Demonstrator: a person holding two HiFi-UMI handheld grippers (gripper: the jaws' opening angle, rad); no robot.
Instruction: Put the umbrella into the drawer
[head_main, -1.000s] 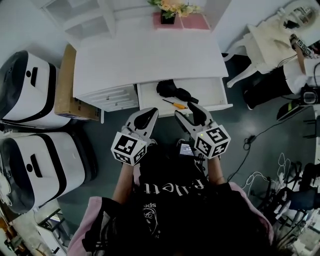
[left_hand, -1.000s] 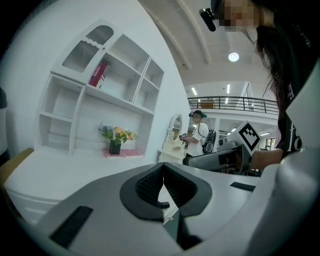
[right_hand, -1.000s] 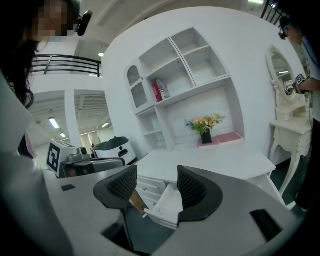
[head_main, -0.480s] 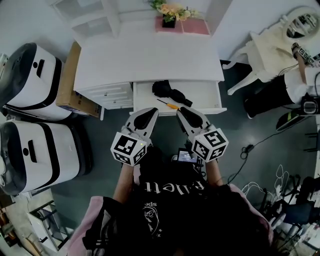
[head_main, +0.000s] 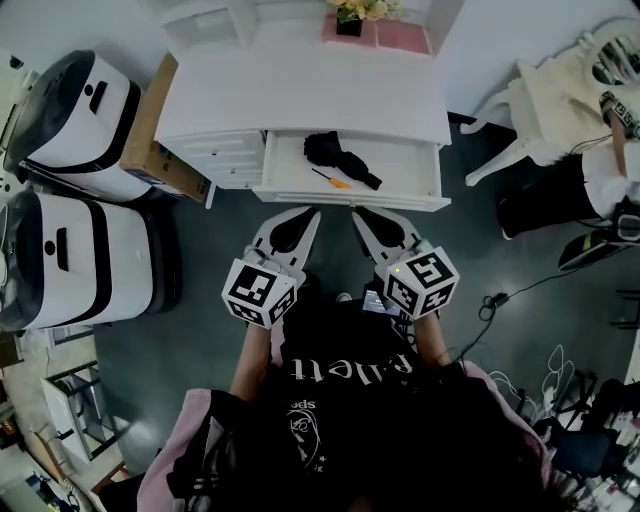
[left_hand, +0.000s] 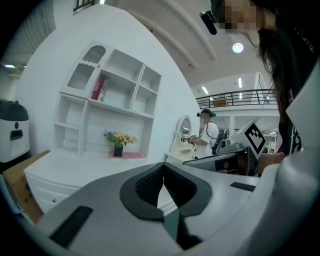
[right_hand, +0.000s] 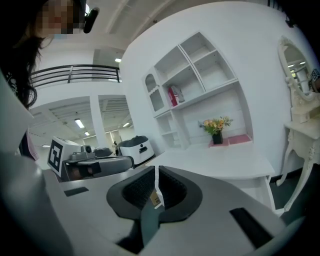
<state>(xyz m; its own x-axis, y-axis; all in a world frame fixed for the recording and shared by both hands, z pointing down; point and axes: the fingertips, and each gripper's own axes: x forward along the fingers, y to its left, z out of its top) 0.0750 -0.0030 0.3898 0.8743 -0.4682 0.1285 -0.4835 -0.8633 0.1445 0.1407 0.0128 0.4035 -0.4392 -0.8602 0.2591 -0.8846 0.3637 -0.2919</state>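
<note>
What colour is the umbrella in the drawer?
The umbrella is black; the head view shows it best.

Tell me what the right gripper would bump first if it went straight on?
Probably the front edge of the open drawer: the right gripper, jaws just closed on nothing, points at it. Height is unclear; it might pass above.

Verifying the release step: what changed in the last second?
Both the left gripper and right gripper drew back from the drawer toward the person. The right gripper's jaws have just been closing and now stand shut, nothing between them. The umbrella and screwdriver stayed in the open drawer; the left jaws stayed shut.
</note>
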